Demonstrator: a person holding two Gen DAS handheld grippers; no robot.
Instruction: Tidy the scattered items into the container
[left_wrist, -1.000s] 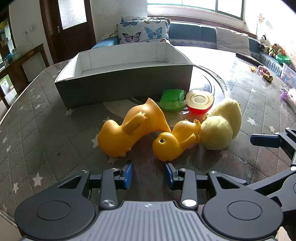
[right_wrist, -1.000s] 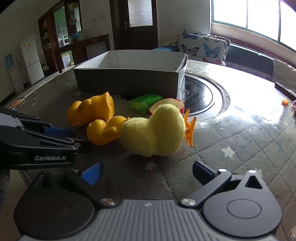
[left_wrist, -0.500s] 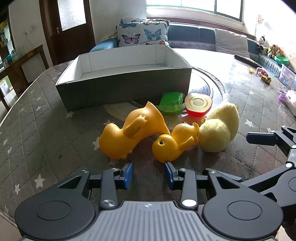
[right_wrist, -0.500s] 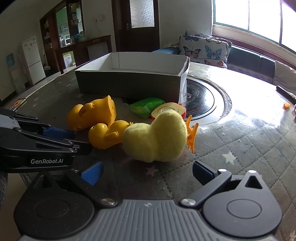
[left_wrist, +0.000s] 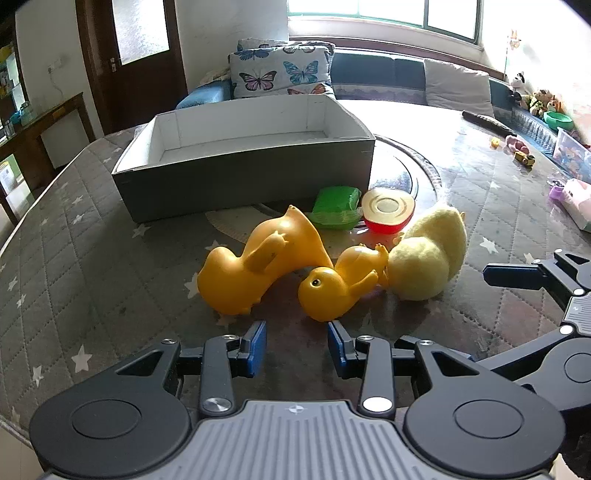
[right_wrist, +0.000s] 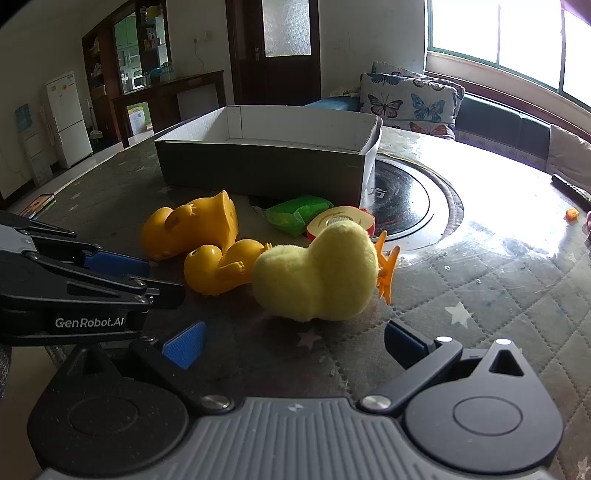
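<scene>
A grey open box (left_wrist: 251, 170) (right_wrist: 266, 162) stands at the back of the table. In front of it lie a large orange rubber duck (left_wrist: 255, 269) (right_wrist: 184, 230), a small orange duck (left_wrist: 340, 284) (right_wrist: 221, 269), a yellow plush duck (left_wrist: 428, 258) (right_wrist: 317, 277), a green packet (left_wrist: 336, 206) (right_wrist: 295, 214) and a red round piece with a cream top (left_wrist: 388, 210) (right_wrist: 341, 221). My left gripper (left_wrist: 296, 345) is open and empty, just short of the two orange ducks. My right gripper (right_wrist: 291, 341) is open wide and empty, just short of the plush duck.
The table (left_wrist: 74, 266) has a quilted grey star cloth and a dark round glass centre (right_wrist: 406, 195). Small toys and a tub (left_wrist: 569, 151) lie at its far right edge. A sofa with butterfly cushions (left_wrist: 280, 74) stands behind.
Both grippers have pulled back a little from the toys, so the toys sit slightly farther away. The toys have not moved. Both jaws stay open.
</scene>
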